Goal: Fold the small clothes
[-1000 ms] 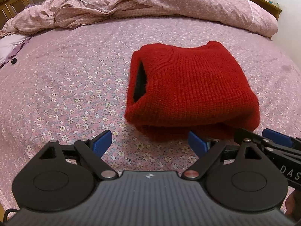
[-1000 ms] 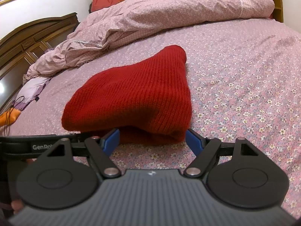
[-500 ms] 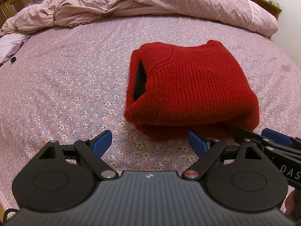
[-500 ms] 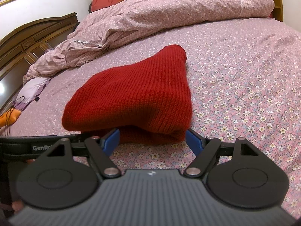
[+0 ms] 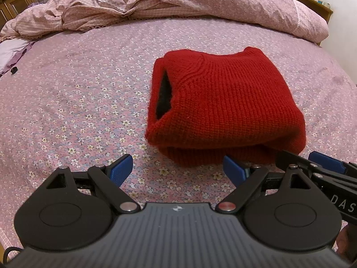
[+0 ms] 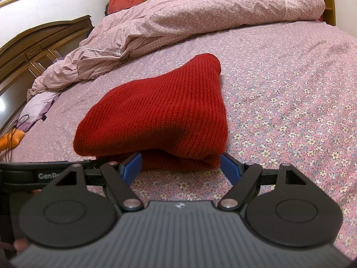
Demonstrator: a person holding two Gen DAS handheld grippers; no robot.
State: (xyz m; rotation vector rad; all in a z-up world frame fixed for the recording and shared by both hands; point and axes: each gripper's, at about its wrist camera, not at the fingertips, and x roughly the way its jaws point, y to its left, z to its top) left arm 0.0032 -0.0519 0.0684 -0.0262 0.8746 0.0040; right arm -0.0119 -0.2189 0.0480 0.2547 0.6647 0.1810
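Note:
A red knit sweater [image 5: 227, 102] lies folded in a thick bundle on the flowered bed sheet, its dark neck opening facing left. It also shows in the right wrist view [image 6: 160, 114]. My left gripper [image 5: 178, 169] is open and empty, just in front of the bundle's near left edge. My right gripper [image 6: 181, 165] is open and empty, its blue fingertips [image 6: 132, 165] right at the bundle's near edge, jaws spread about its width. The right gripper's arm shows at the right of the left wrist view [image 5: 323, 169].
A crumpled pink quilt [image 5: 178, 2] lies along the far side of the bed. A wooden headboard [image 6: 33, 51] stands to the left. Lilac cloth [image 6: 40, 102] and an orange item with a black cord [image 6: 13, 138] lie at the left edge.
Almost nothing: the left wrist view shifted slightly, the sweater sitting marginally higher in frame. Both grippers stay open beside the sweater.

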